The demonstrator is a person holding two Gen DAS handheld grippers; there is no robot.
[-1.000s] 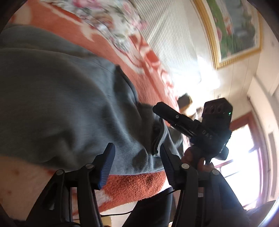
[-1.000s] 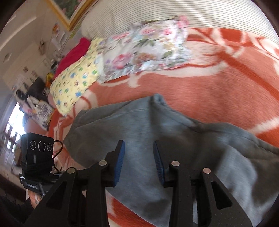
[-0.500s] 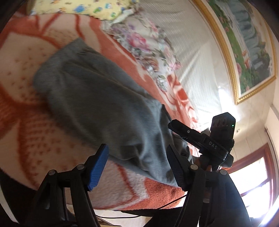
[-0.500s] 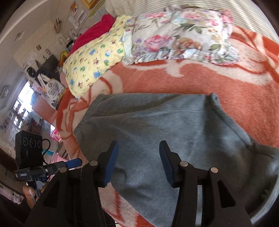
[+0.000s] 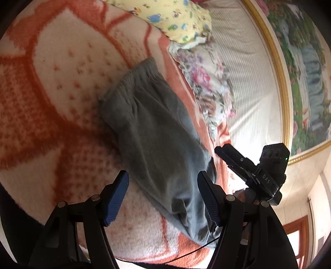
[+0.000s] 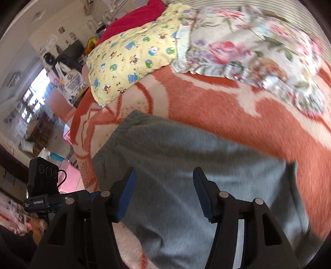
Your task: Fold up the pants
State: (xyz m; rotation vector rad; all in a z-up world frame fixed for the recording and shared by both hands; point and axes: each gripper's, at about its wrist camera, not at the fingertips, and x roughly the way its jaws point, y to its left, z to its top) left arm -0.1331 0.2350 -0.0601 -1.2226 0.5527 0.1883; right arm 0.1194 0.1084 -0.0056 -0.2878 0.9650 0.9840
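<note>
Grey sweatpants [image 5: 157, 132] lie folded lengthwise on an orange and cream blanket [image 5: 51, 87], with the elastic waistband at the far end. My left gripper [image 5: 163, 182] is open above the near part of the pants, its blue pads clear of the cloth. In the right wrist view the pants [image 6: 186, 157] spread below my right gripper [image 6: 164, 178], whose jaws are opening with nothing pressed between them. The right gripper [image 5: 227, 155] shows in the left view at the pants' right edge. The left gripper's body [image 6: 47, 198] appears at lower left in the right view.
A yellow cartoon-print pillow [image 6: 132, 55] and a floral pillow [image 6: 258, 49] lie at the head of the bed, with a red cloth [image 6: 128, 18] behind. A striped headboard [image 5: 248, 82] and a gold-framed picture [image 5: 306, 72] stand beyond. Room clutter and a window [image 6: 31, 97] are at left.
Both grippers have drawn back and swung towards the waistband end, so more of the pants and pillows shows. The jaws of both have widened; the right ones keep spreading.
</note>
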